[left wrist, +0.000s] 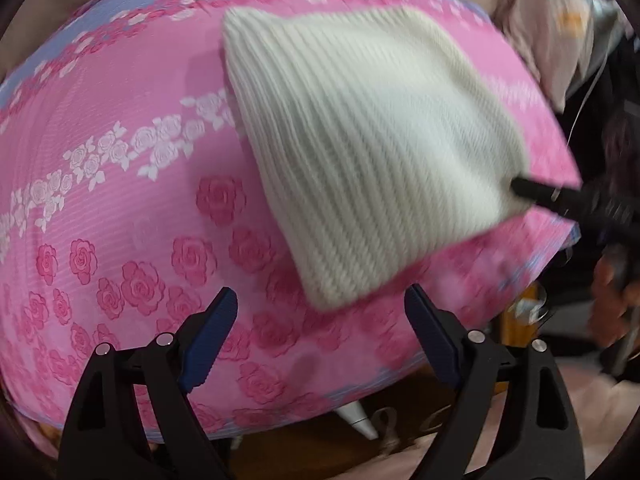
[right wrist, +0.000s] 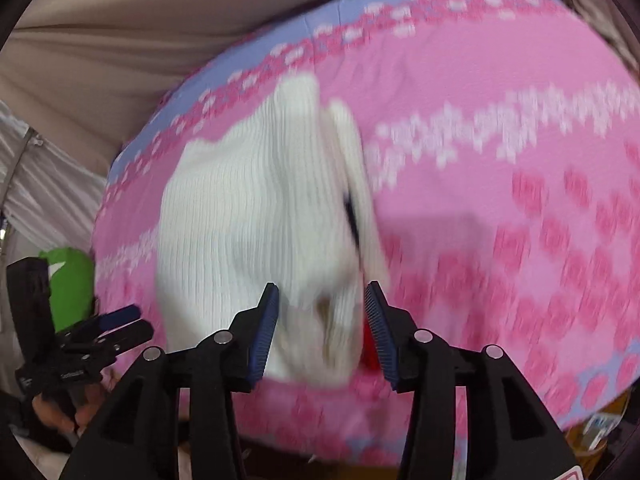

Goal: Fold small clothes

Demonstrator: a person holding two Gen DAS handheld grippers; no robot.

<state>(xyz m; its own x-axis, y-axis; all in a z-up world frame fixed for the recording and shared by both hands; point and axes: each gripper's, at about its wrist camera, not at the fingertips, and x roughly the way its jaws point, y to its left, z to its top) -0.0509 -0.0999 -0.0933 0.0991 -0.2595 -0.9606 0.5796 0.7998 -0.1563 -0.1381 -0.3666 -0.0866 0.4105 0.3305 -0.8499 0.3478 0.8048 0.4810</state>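
A white ribbed knit garment [left wrist: 360, 140] lies folded on a pink rose-print cloth [left wrist: 120, 200] that covers the table. My left gripper [left wrist: 320, 300] stands open just above the garment's near corner, its pads clear of the knit. In the right wrist view the garment [right wrist: 240, 208] is blurred, and a loose fold stands up along its right side. My right gripper [right wrist: 322, 292] is open around the garment's near end, which lies between the jaws. One of its fingers [left wrist: 536, 192] shows at the garment's right edge. The left gripper [right wrist: 136, 322] appears low on the left, held by a hand.
The pink cloth [right wrist: 500, 80] has a lilac border, and the table edge runs close to the garment on the right side. Beige fabric [right wrist: 120, 20] hangs behind. A green object [right wrist: 68, 288] sits off the left edge. A pale patterned cloth [left wrist: 552, 40] lies at the far right.
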